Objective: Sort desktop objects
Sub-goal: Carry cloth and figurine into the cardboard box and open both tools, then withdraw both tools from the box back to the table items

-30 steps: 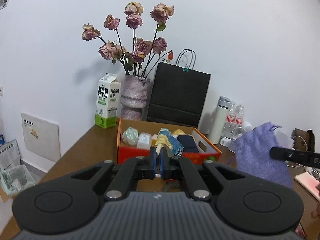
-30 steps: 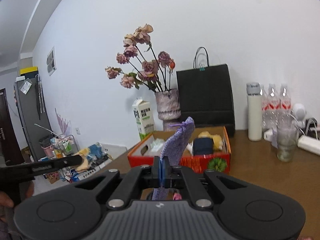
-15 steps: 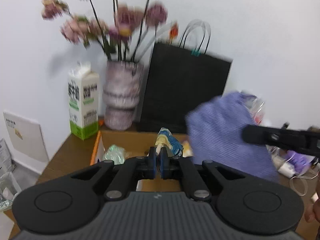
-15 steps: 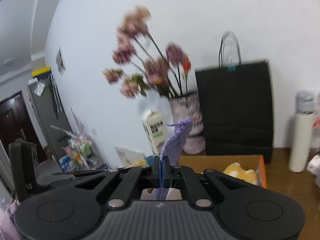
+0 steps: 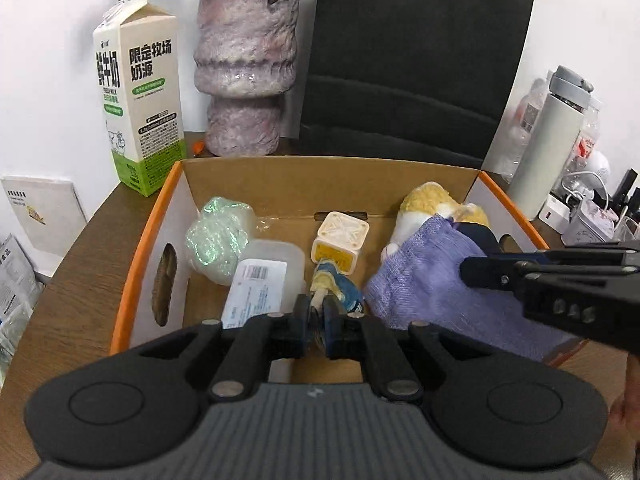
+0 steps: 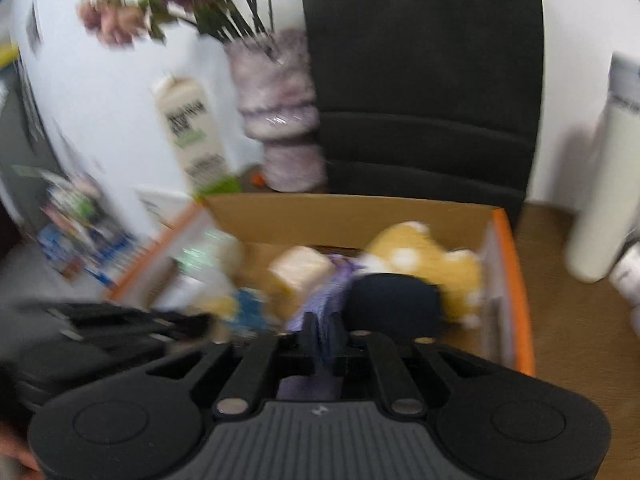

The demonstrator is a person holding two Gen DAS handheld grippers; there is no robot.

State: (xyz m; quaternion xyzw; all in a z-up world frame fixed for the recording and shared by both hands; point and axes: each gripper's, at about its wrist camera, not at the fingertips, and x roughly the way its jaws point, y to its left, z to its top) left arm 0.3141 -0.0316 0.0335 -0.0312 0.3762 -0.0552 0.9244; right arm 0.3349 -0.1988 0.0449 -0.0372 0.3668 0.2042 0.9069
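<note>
**A:** Looking at the left gripper [image 5: 316, 320] first. Pinching anything?

**B:** Pinching the thin end of a blue and yellow packet [image 5: 336, 286]. Opening the jaws just a little right now, with that thin end between them.

**A:** Pointing which way, going by the long side?

**B:** Pointing away from the tool, toward the far wall of the cardboard box [image 5: 320, 172]. Hanging low over the middle of the box. Touching or nearly touching a small cream carton [image 5: 340, 240] at the far end; not managing to tell which.

**A:** Now checking the right gripper [image 6: 323, 340]. Holding what?

**B:** Gripping a purple cloth bag [image 5: 420, 276] by one edge. Opening those jaws a little too, with cloth between them. Looking blurry there, so not guessing more.

**A:** Sitting where, that bag?

**B:** Drooping into the right side of the box, just near of the yellow plush toy [image 5: 424, 204]. Lying partly on something dark blue [image 6: 392, 304].

**A:** Aiming where next, then?

**B:** Probably just letting go. Hanging right over the box with both things, so dropping straight down, not reaching left or right. Using the left hand for the middle and the right hand for the right side, each being nearer. Watching the bag's near edge, sagging over the near right rim and maybe slipping out.
</note>
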